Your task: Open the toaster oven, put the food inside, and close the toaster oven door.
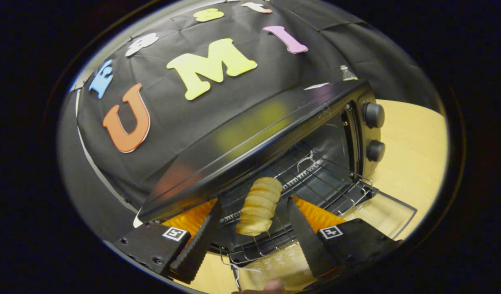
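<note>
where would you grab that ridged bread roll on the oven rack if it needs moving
Grip the bread roll across its middle, coming straight from the open front. It lies lengthwise on the wire rack, narrow sides facing the open gripper, whose fingers already flank it.

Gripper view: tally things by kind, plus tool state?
Toaster oven: 1
Knobs: 2
Wire rack: 1
Bread roll: 1
Table: 1
Total: 6
Tool: open, fingers apart either side of the bread roll, not pressing it.
</note>
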### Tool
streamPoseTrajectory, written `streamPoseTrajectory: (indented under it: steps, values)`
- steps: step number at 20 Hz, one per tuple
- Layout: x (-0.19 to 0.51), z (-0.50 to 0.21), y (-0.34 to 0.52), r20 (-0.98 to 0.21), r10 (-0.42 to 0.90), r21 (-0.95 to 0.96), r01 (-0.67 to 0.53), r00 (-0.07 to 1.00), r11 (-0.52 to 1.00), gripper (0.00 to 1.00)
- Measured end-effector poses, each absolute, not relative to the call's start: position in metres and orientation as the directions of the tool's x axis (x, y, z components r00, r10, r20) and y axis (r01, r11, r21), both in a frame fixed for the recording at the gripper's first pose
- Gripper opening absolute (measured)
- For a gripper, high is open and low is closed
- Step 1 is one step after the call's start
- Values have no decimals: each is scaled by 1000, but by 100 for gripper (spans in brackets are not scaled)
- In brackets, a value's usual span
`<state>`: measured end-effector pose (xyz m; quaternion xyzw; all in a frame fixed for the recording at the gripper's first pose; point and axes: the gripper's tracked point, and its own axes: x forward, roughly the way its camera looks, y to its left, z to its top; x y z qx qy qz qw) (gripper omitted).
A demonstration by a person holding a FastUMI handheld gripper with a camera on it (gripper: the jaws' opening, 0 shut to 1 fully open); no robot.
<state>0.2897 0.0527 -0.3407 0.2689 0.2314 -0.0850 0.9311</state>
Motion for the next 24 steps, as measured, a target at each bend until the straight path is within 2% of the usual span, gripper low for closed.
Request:
streamPoseTrajectory:
  steps: [3, 8, 18, 24]
  values:
    - [267, -331, 54, -476, 3, 467, 251, 879, 848, 100]
    - [220, -308, 47, -490, 54, 374, 153, 870, 915, 100]
    - [106, -291, 35, -544, 181, 160, -110, 819, 981, 100]
    - [87, -338, 14, -622, 166, 137, -102, 765, 985, 100]
